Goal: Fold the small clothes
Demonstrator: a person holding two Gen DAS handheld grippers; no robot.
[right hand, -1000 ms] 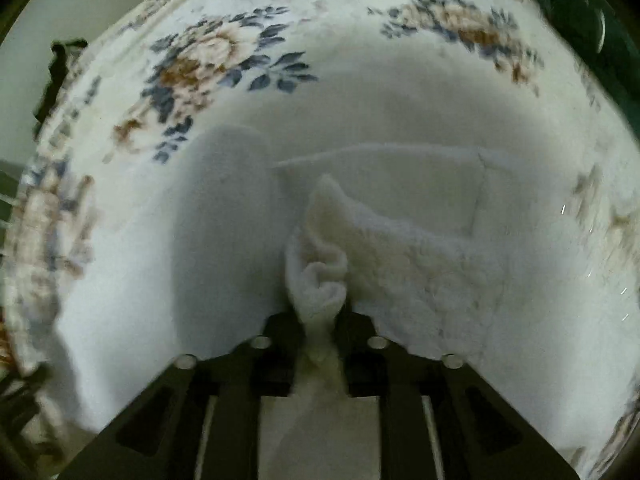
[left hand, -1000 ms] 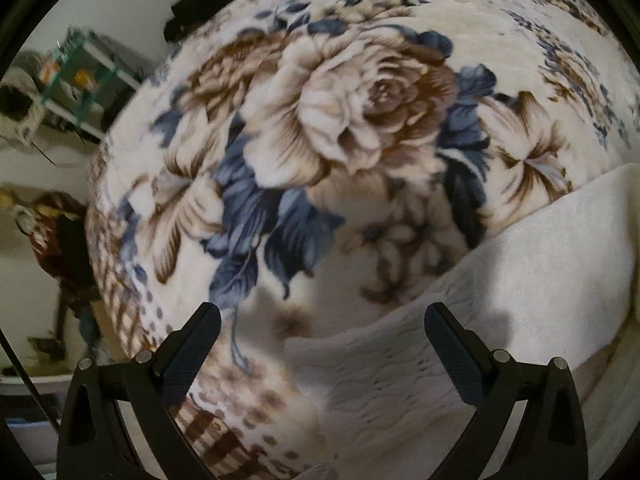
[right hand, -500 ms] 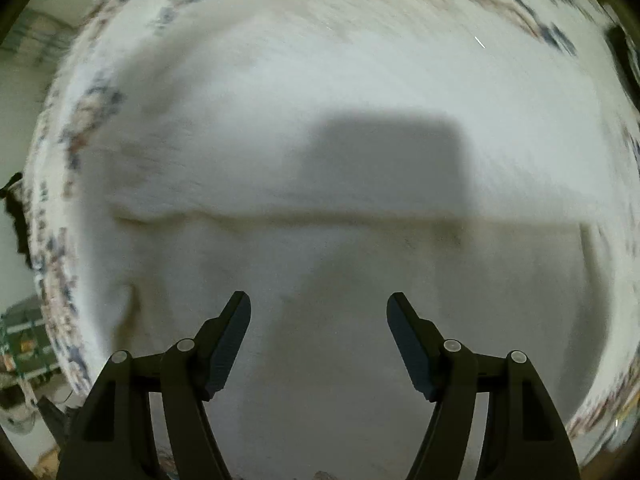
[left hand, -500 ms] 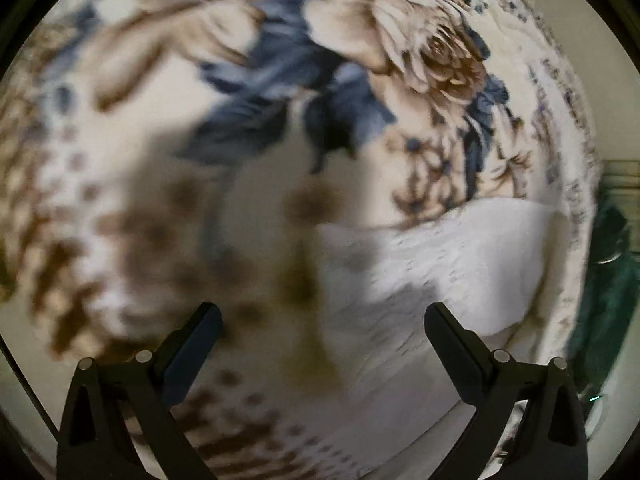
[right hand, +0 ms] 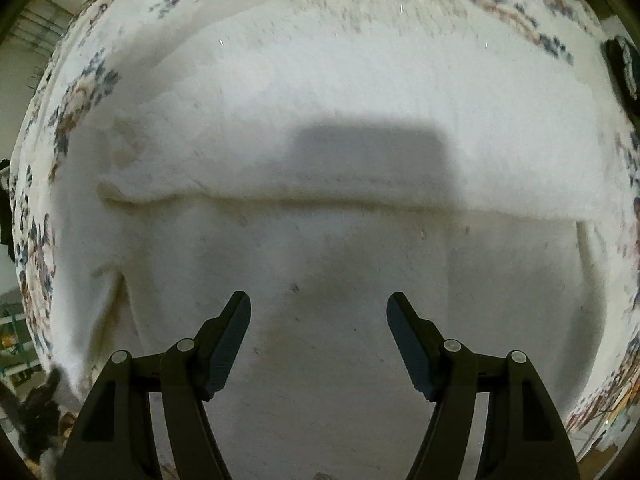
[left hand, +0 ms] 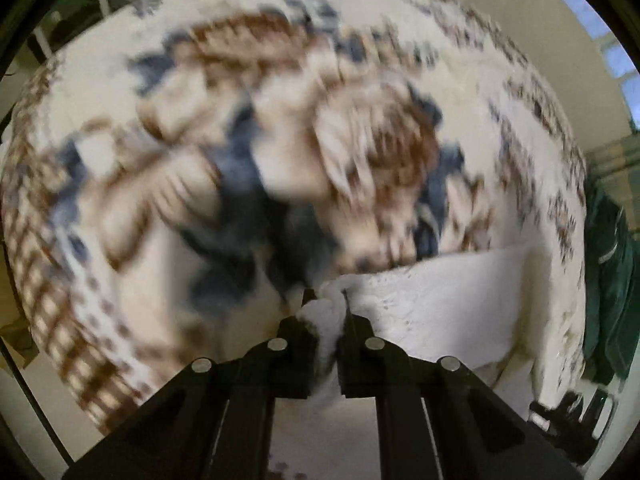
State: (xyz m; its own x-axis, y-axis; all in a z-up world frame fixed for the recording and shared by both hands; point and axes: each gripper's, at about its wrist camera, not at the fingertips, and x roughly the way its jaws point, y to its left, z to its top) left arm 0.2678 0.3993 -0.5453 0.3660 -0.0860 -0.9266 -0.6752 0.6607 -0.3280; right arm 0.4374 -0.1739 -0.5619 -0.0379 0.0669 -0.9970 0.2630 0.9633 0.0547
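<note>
A white knitted garment (left hand: pixel 440 312) lies on a floral blanket (left hand: pixel 200 160) at the lower right of the left wrist view. My left gripper (left hand: pixel 326 300) is shut on a bunched corner of that garment. In the right wrist view the same white garment (right hand: pixel 320 260) fills most of the frame, lying flat with a folded edge (right hand: pixel 320 196) running across the middle. My right gripper (right hand: pixel 319 304) is open and empty, hovering just above the cloth.
The floral blanket (right hand: pixel 80 92) covers the whole bed. A dark green cloth (left hand: pixel 608 280) hangs off the bed's right side in the left wrist view. A green-framed rack (right hand: pixel 12 344) stands at the far left of the right wrist view.
My left gripper has closed on a corner of the white garment. My right gripper let go of the bunched cloth, opened, and now hovers over the flat garment.
</note>
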